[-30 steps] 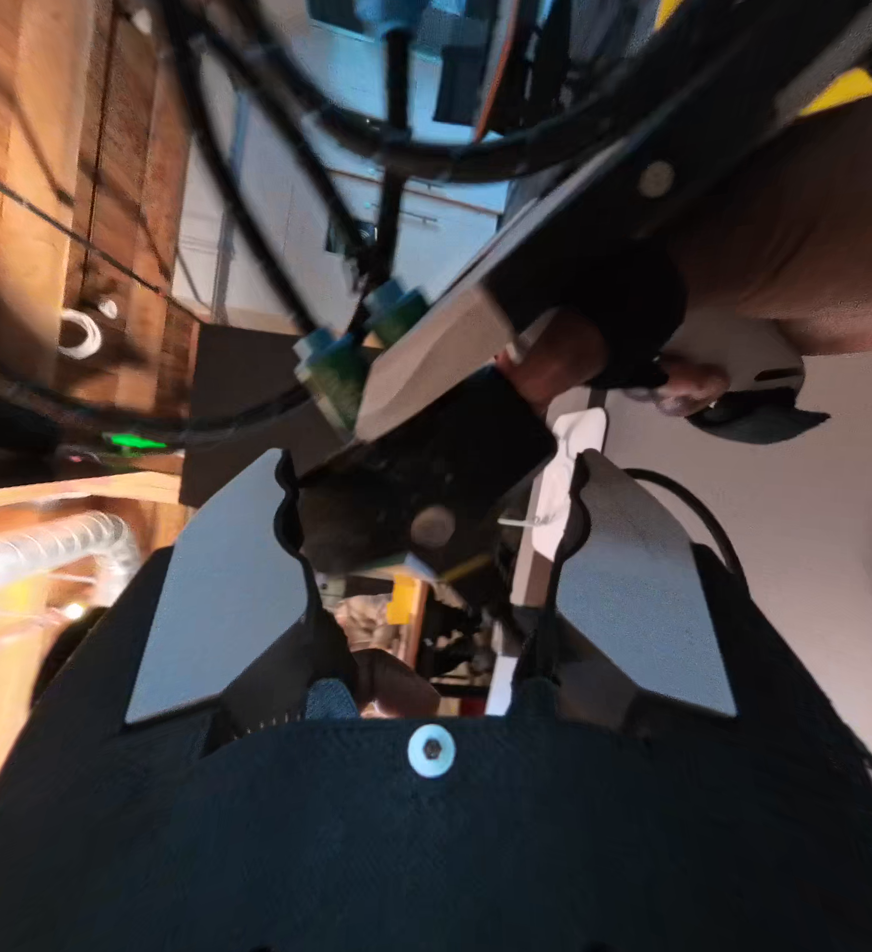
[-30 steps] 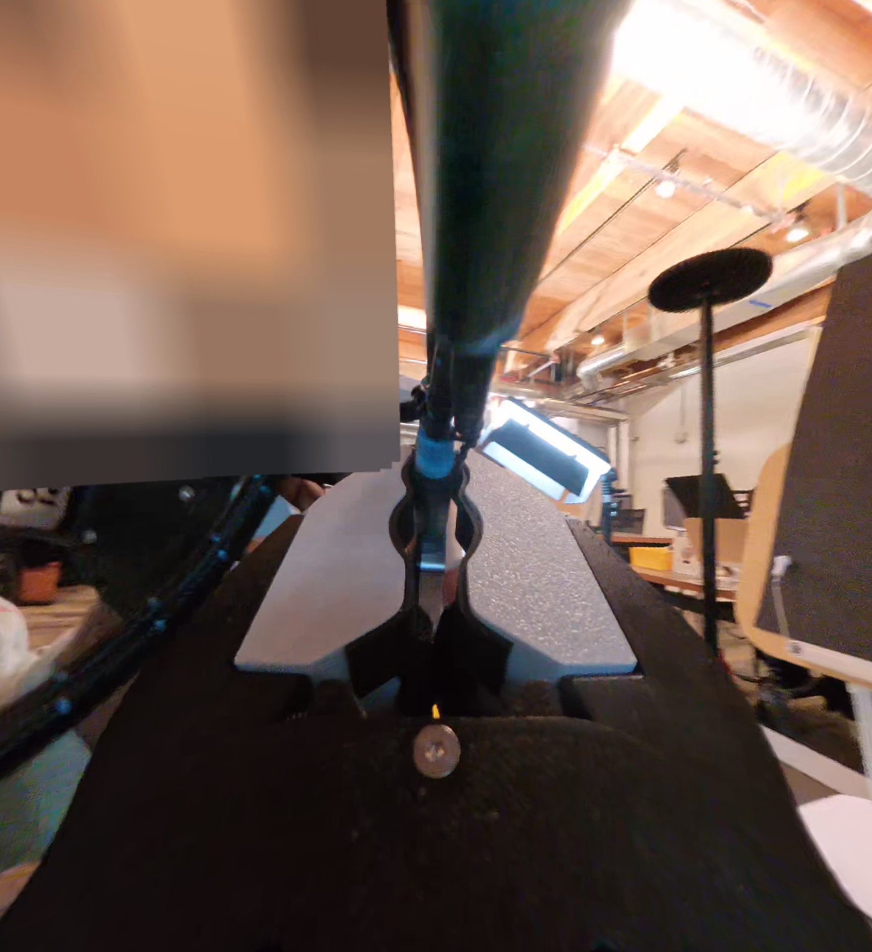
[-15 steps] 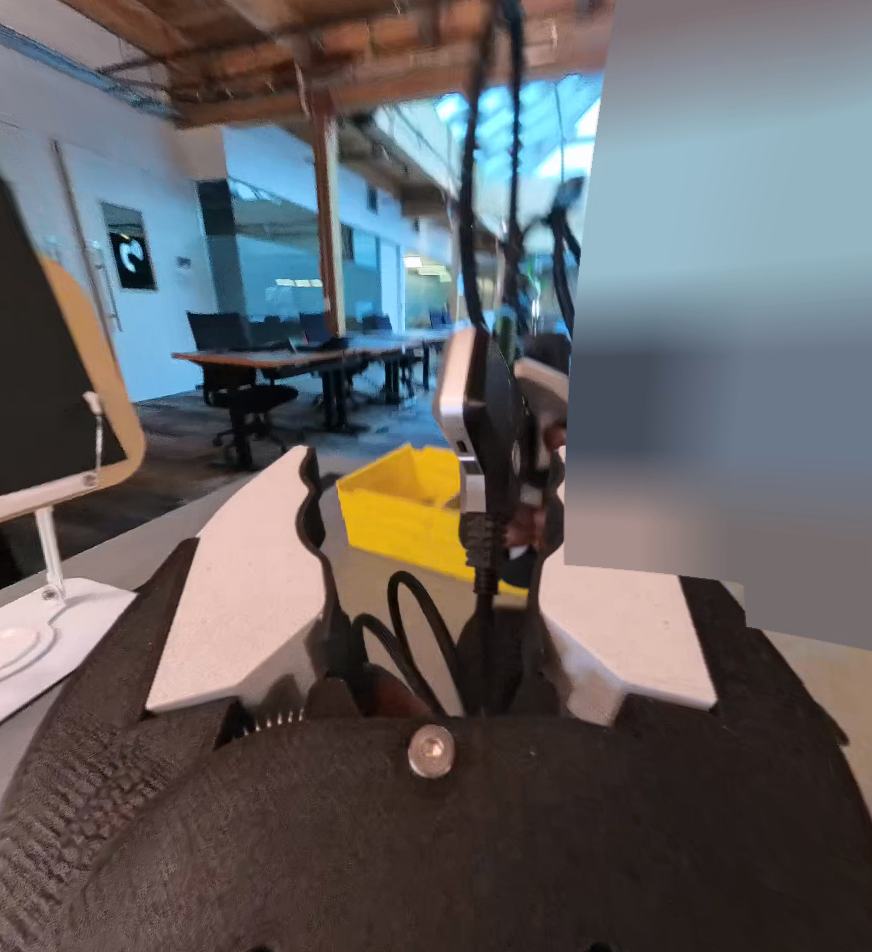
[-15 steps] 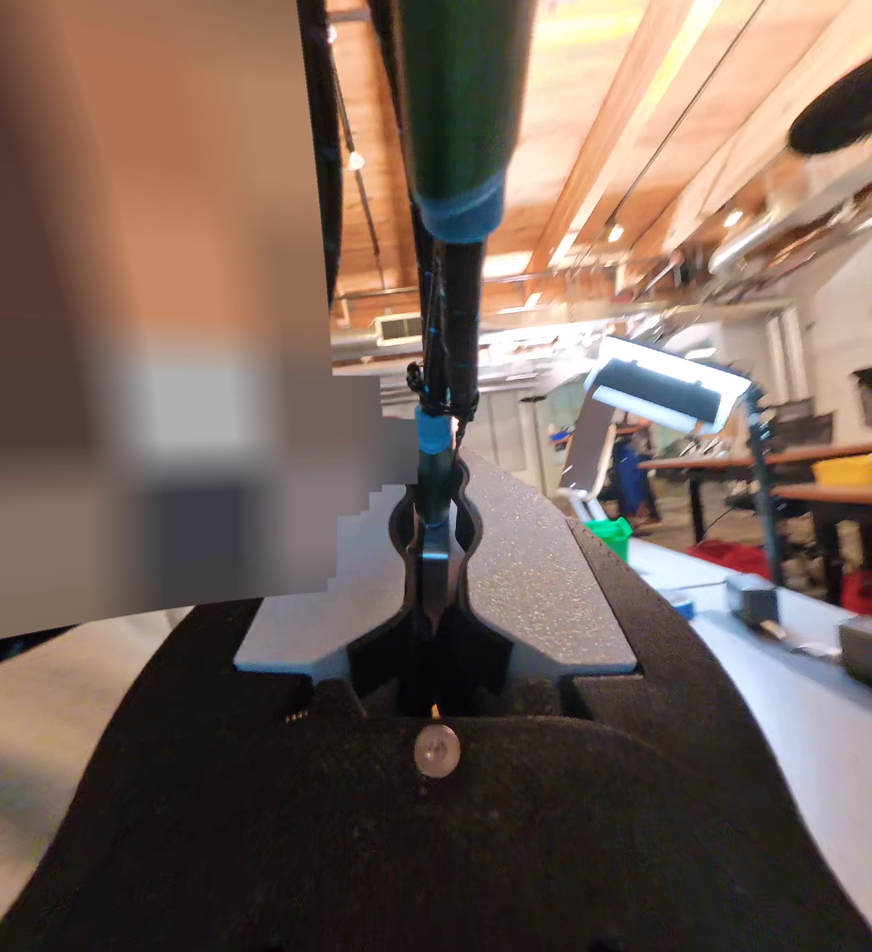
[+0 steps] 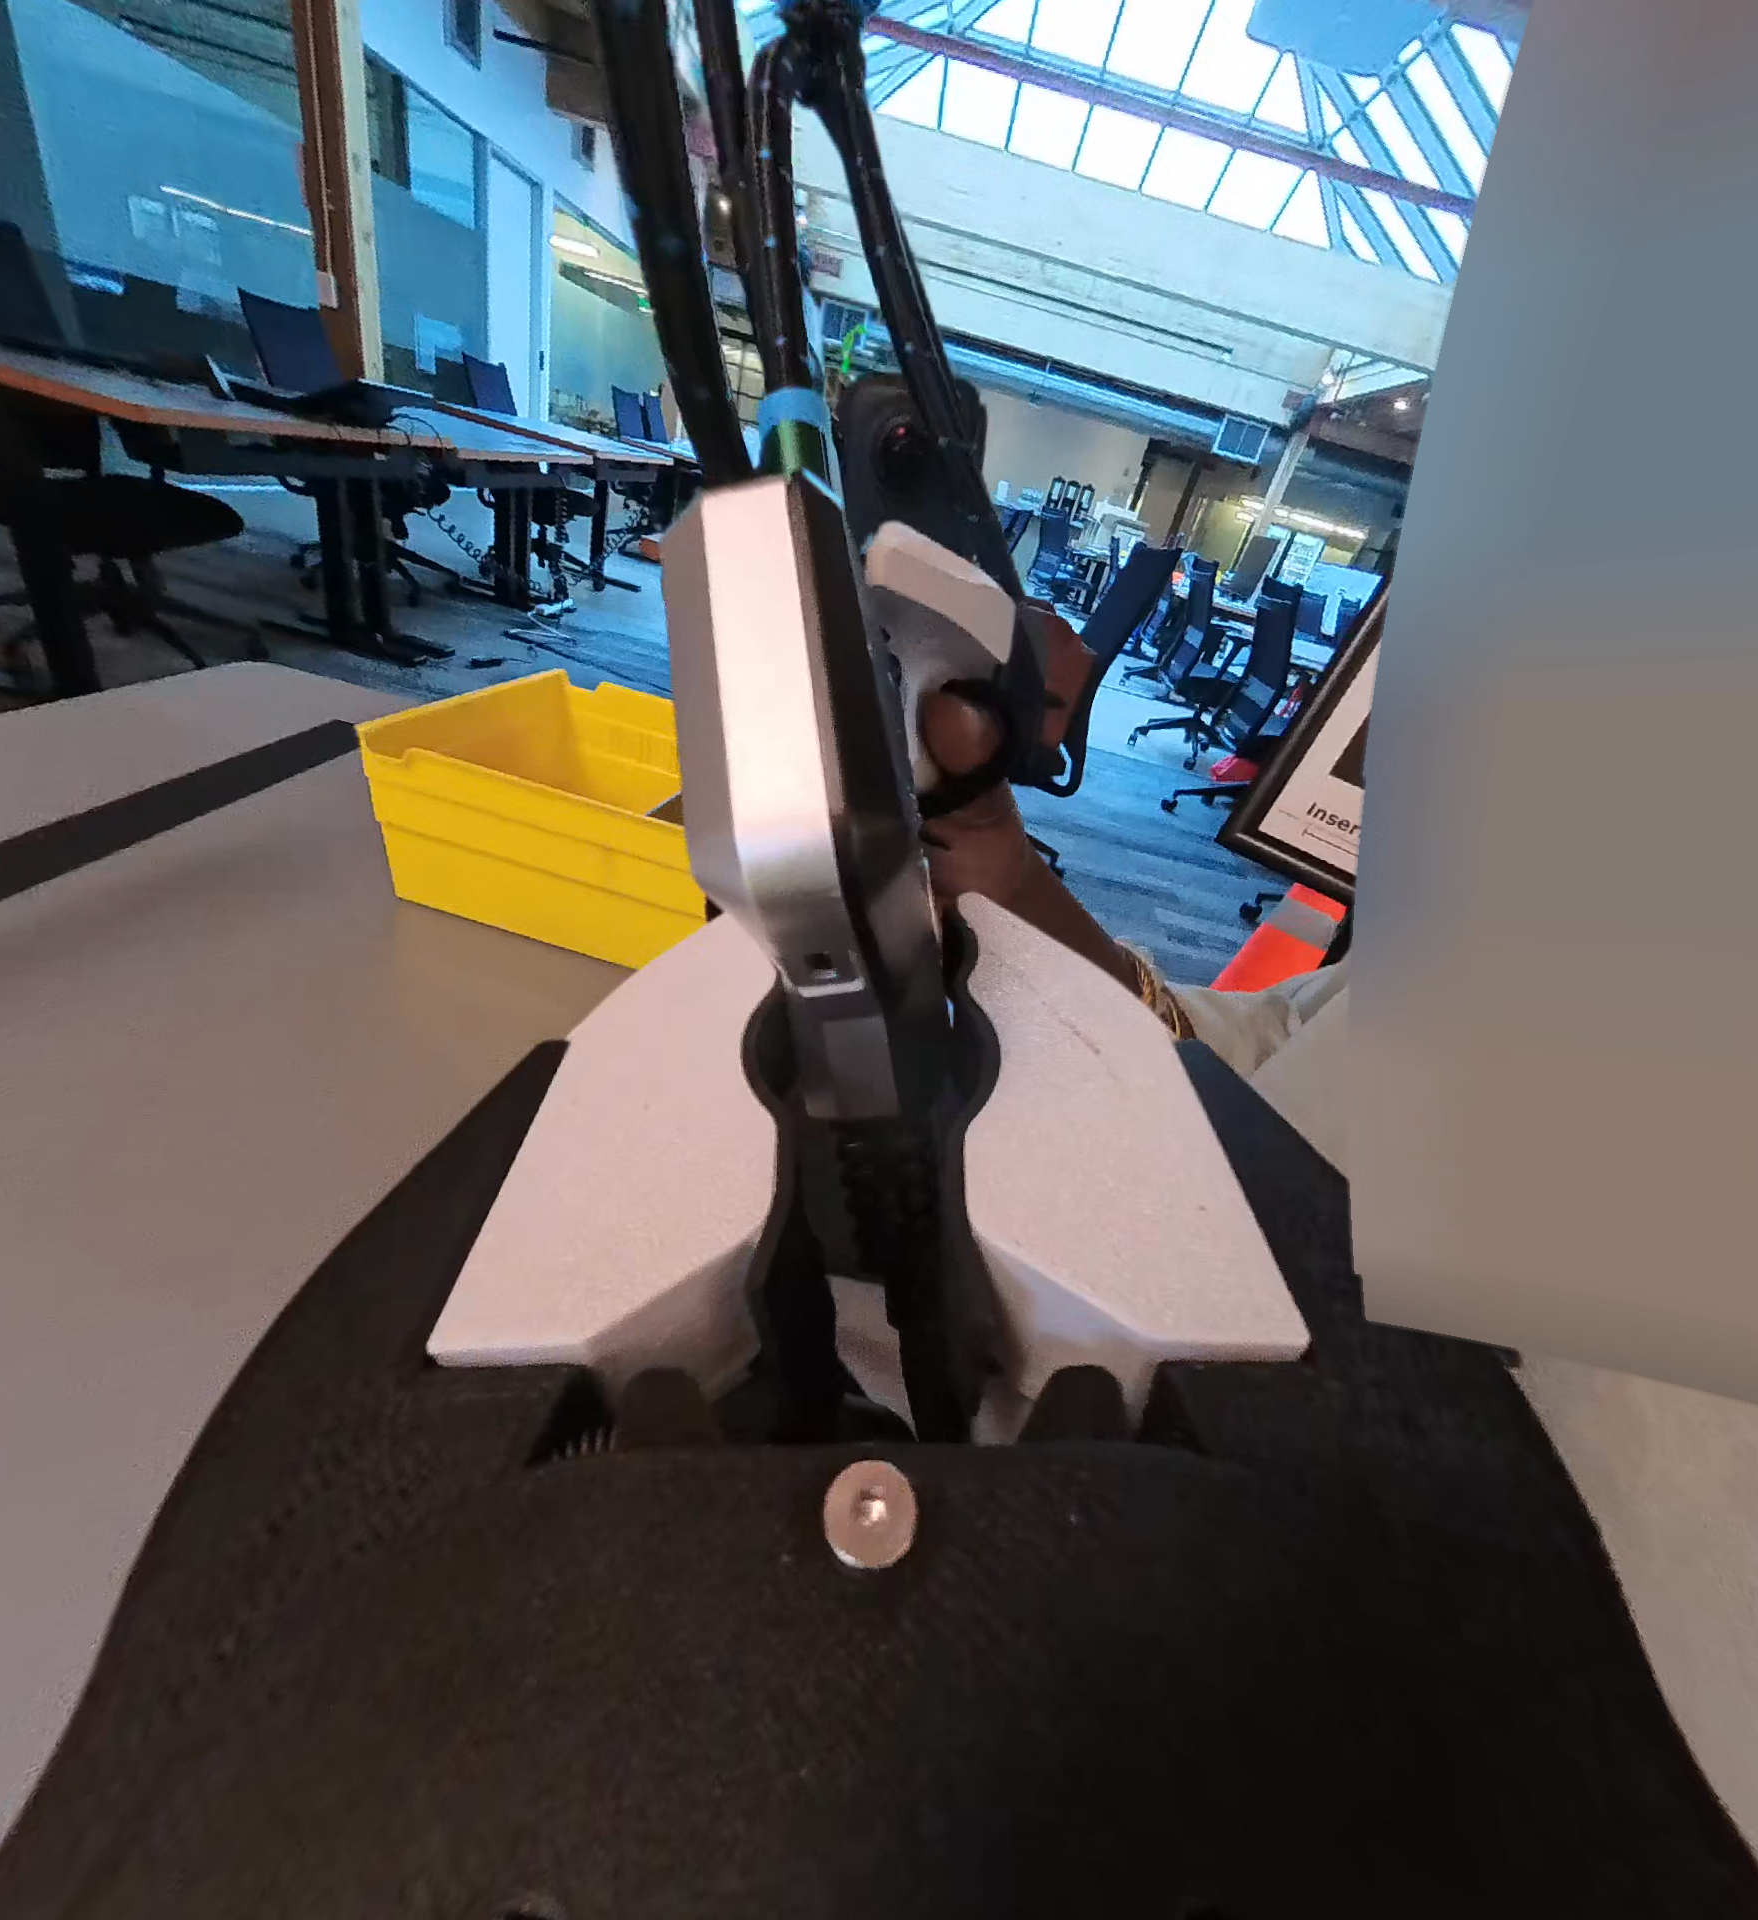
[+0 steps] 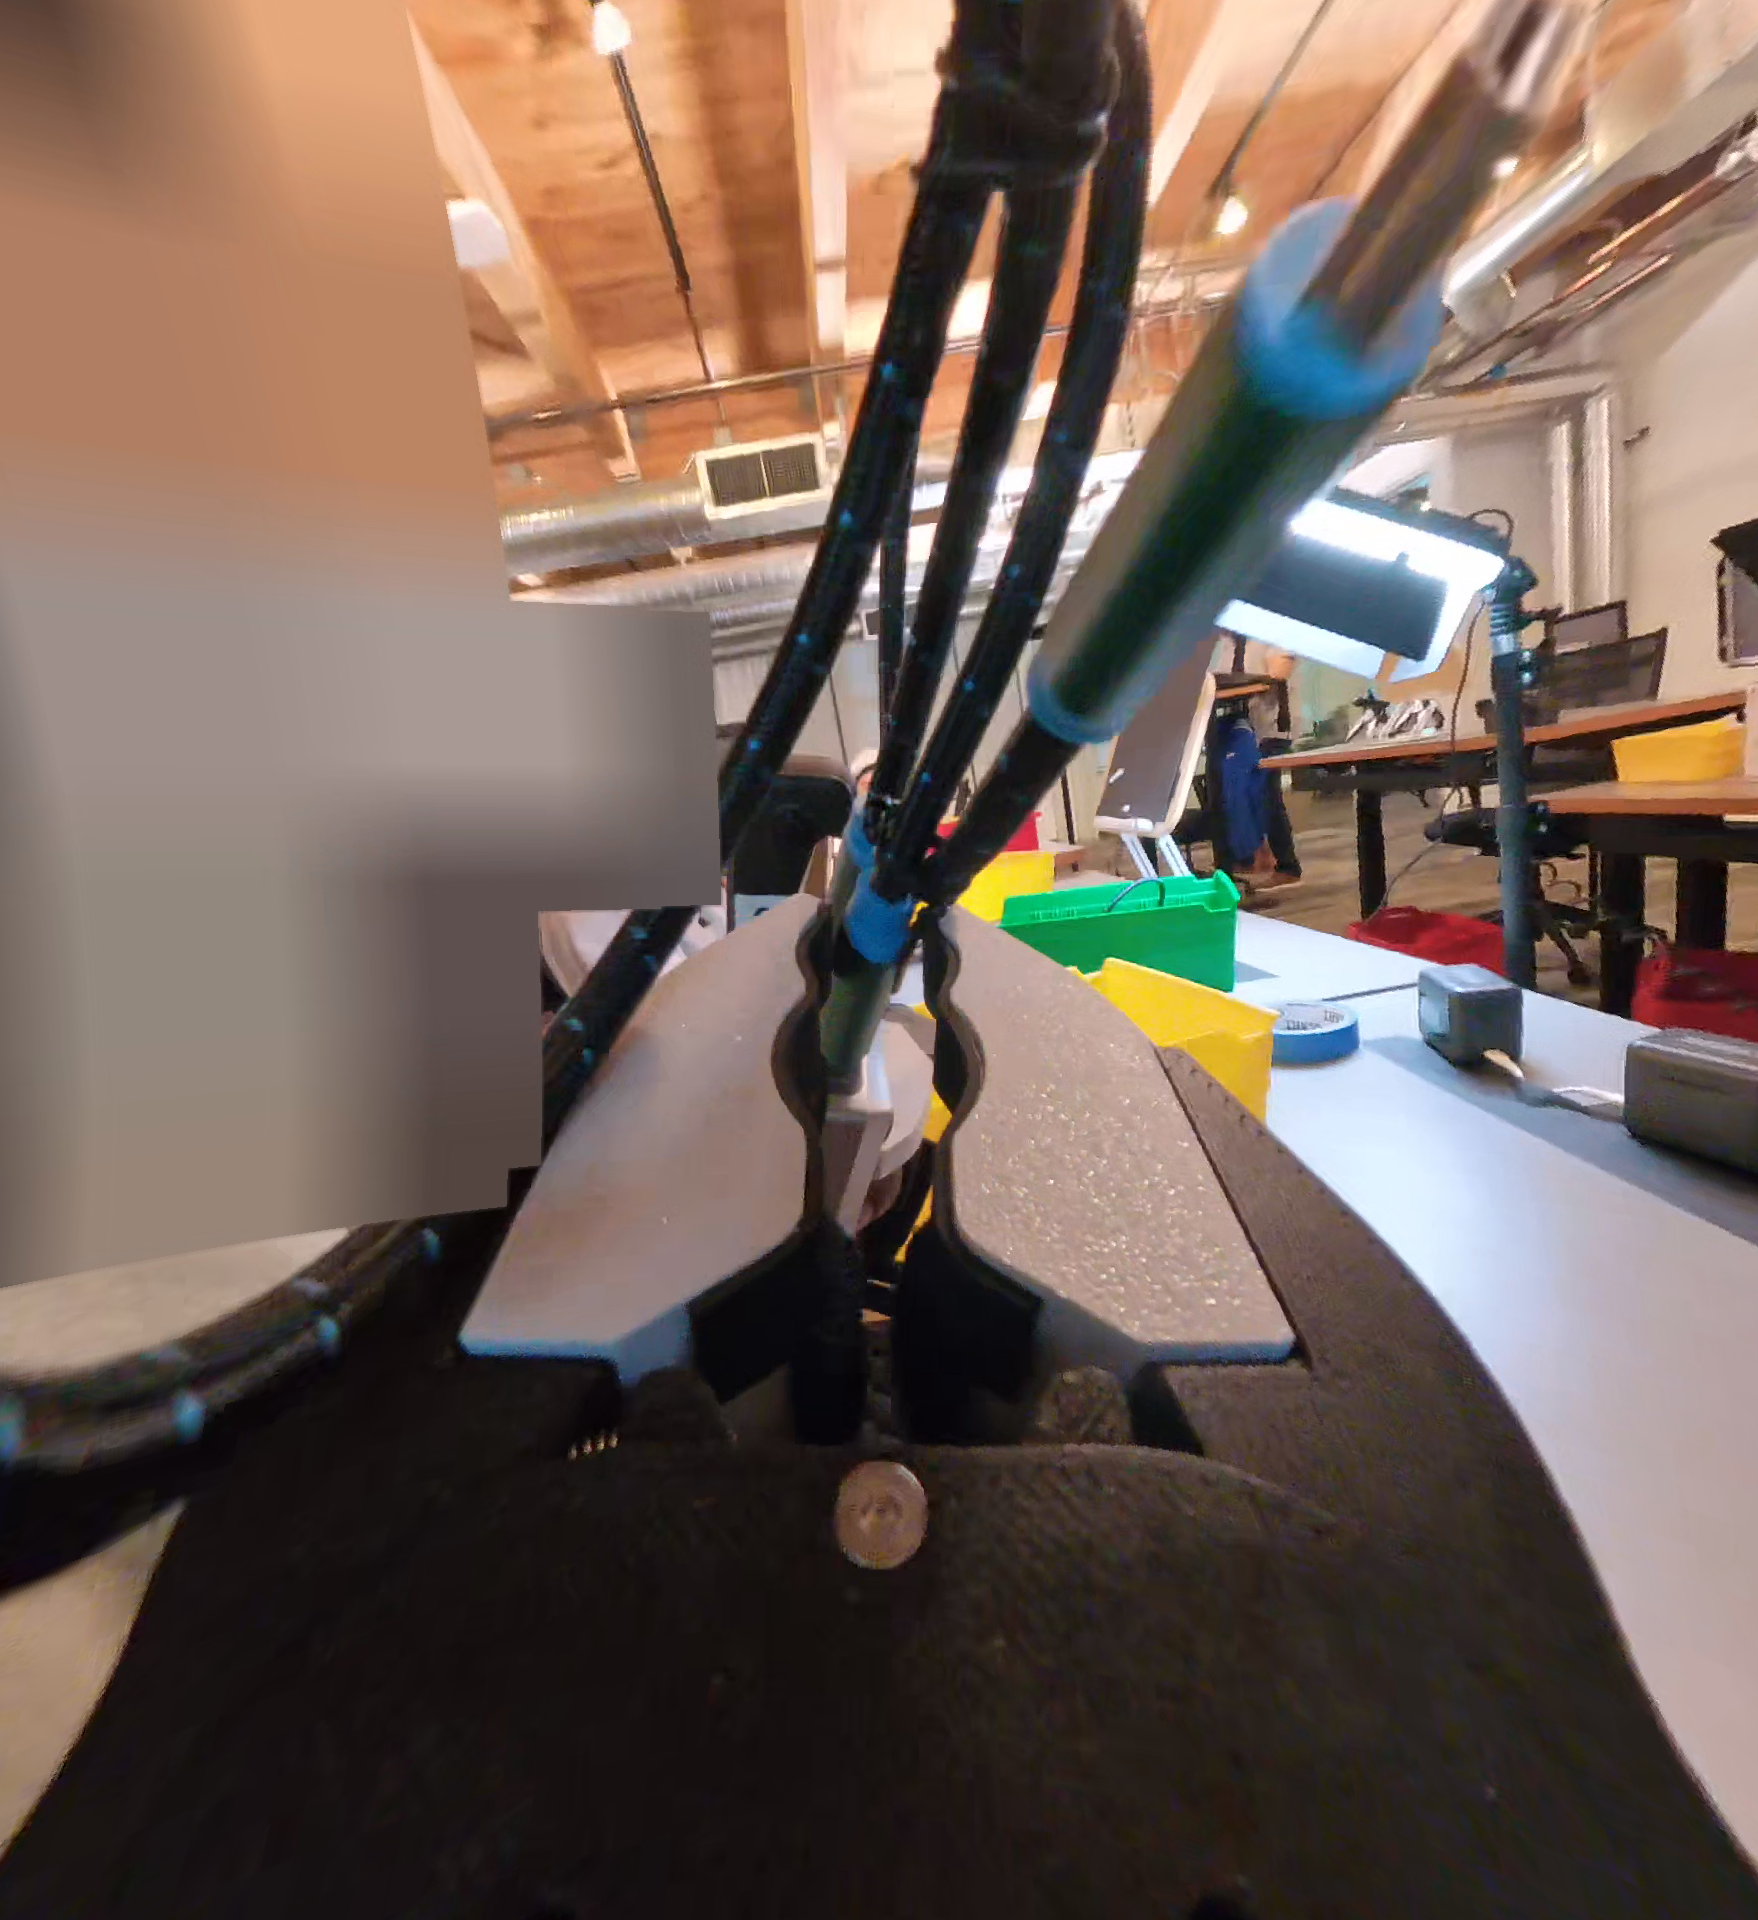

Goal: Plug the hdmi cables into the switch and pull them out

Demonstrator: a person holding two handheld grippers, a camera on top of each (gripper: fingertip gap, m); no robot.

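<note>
The silver and black hdmi switch is held upright and edge-on above the grey table. My left gripper is shut on the grey hdmi plug at the switch's lower end. Black braided cables rise from its top, beside a green plug with a blue band. My right gripper is shut on that green plug, with the switch's silver edge just below it. One of its fingers and a hand show behind the switch. A second, loose green plug hangs blurred at upper right.
A yellow bin stands on the table behind the switch. In the right wrist view there are a green bin, another yellow bin, a blue tape roll and two grey boxes on the table. A framed sign stands at the right.
My left gripper was open; it has swung level and shut on the plug under the switch. My right gripper stayed shut and tilted down toward the table.
</note>
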